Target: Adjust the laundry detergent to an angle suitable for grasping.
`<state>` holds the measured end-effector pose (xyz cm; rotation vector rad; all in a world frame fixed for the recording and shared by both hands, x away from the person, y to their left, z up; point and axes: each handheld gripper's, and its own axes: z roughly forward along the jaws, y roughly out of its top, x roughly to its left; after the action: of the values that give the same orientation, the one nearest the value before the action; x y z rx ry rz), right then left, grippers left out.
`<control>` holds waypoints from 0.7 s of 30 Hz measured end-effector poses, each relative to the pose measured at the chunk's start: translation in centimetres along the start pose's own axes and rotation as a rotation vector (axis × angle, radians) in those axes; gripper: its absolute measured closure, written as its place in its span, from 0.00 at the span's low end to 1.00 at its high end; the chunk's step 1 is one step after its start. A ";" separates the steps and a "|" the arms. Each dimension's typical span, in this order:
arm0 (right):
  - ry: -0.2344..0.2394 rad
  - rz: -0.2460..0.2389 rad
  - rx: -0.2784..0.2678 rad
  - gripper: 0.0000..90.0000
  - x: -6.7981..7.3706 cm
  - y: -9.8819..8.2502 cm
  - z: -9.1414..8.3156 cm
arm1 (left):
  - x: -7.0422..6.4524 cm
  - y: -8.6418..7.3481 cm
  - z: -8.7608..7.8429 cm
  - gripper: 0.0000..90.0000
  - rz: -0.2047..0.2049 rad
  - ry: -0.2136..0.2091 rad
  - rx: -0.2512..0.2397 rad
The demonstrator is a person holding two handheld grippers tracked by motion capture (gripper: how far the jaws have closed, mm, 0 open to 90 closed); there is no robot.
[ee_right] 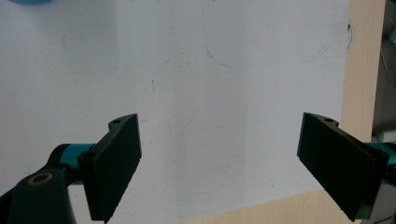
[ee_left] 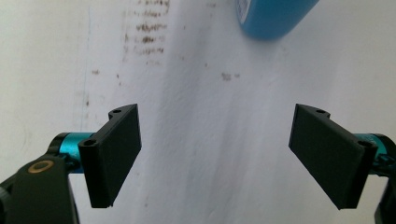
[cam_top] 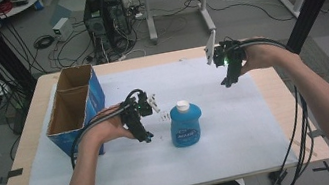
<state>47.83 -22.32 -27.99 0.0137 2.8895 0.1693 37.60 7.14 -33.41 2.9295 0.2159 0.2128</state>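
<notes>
A blue bottle [cam_top: 186, 124] with a white cap stands upright on the white sheet [cam_top: 219, 129] near the table's middle. My left gripper [cam_top: 145, 137] hovers just left of the bottle, open with nothing between its jaws; in the left gripper view [ee_left: 217, 158] the bottle's blue base [ee_left: 273, 18] sits at the top edge, ahead and apart. My right gripper [cam_top: 227, 82] is held above the sheet's far right part, open and empty; in the right gripper view [ee_right: 219, 163] the jaws stand wide over bare white sheet, and a sliver of the blue bottle [ee_right: 28, 2] shows at the top left.
An open blue cardboard box [cam_top: 75, 107] with two compartments stands at the table's left. The wooden table edge [ee_right: 364, 70] runs beside the sheet. A faint pen outline [ee_right: 266, 42] marks the sheet. Cables trail from both grippers off the near edge. Computers and wires lie on the floor behind.
</notes>
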 end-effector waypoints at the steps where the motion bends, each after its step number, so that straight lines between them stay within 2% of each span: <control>1: 0.000 0.002 0.001 0.14 0.1 0.0 0.0 | 0.0 0.0 0.0 0.19 0.003 0.000 0.014; 5: -0.001 -0.019 0.004 0.14 0.2 0.1 -0.1 | 0.2 0.2 -0.2 0.19 0.020 0.009 0.092; 7: -0.004 -0.021 0.007 0.14 0.3 0.3 -0.2 | 0.2 0.2 -0.5 0.19 0.019 0.010 0.111; 9: -0.008 -0.038 0.001 0.14 0.4 0.3 -0.4 | 0.3 0.3 -0.9 0.19 0.027 0.015 0.117; 11: -0.012 -0.035 -0.001 0.14 0.5 0.4 -0.6 | 0.4 0.2 -1.2 0.19 0.012 0.017 0.109; 21: -0.012 -0.030 -0.002 0.14 0.8 0.3 -0.7 | 0.2 -0.3 -1.6 0.19 0.009 0.029 0.107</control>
<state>46.83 -22.07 -27.49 -0.0284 2.8755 0.1667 37.49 7.80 -31.90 3.0357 0.2253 0.2527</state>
